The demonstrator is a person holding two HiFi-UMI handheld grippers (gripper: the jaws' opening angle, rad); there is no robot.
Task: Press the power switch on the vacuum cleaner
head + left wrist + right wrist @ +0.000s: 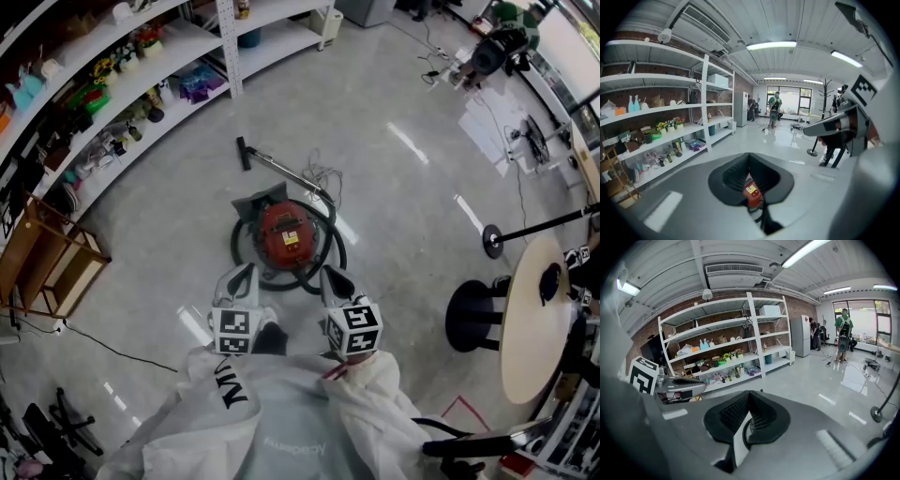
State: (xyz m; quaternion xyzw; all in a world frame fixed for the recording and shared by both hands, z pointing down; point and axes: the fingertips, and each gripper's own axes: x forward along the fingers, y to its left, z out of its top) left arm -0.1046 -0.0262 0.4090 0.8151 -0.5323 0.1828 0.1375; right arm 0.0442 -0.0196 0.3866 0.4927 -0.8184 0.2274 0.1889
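Note:
A red canister vacuum cleaner point(283, 234) stands on the pale floor, ringed by its black hose point(330, 255). Its metal wand and floor head point(246, 152) lie behind it. I hold both grippers above the floor on the near side of the vacuum. My left gripper point(246, 272) is at its near left and my right gripper point(330, 275) at its near right; neither touches it. Both are shut and hold nothing. Below the closed tips of the left gripper point(749, 157) the red vacuum point(751, 194) shows. The right gripper point(748, 394) shows a bit of dark hose point(749, 423) there.
White shelving point(141, 84) full of small items lines the far left. A wooden rack point(47, 267) stands at the left. A round table point(532, 319) and a black stool point(473, 314) are at the right. A thin cable point(112, 349) crosses the floor.

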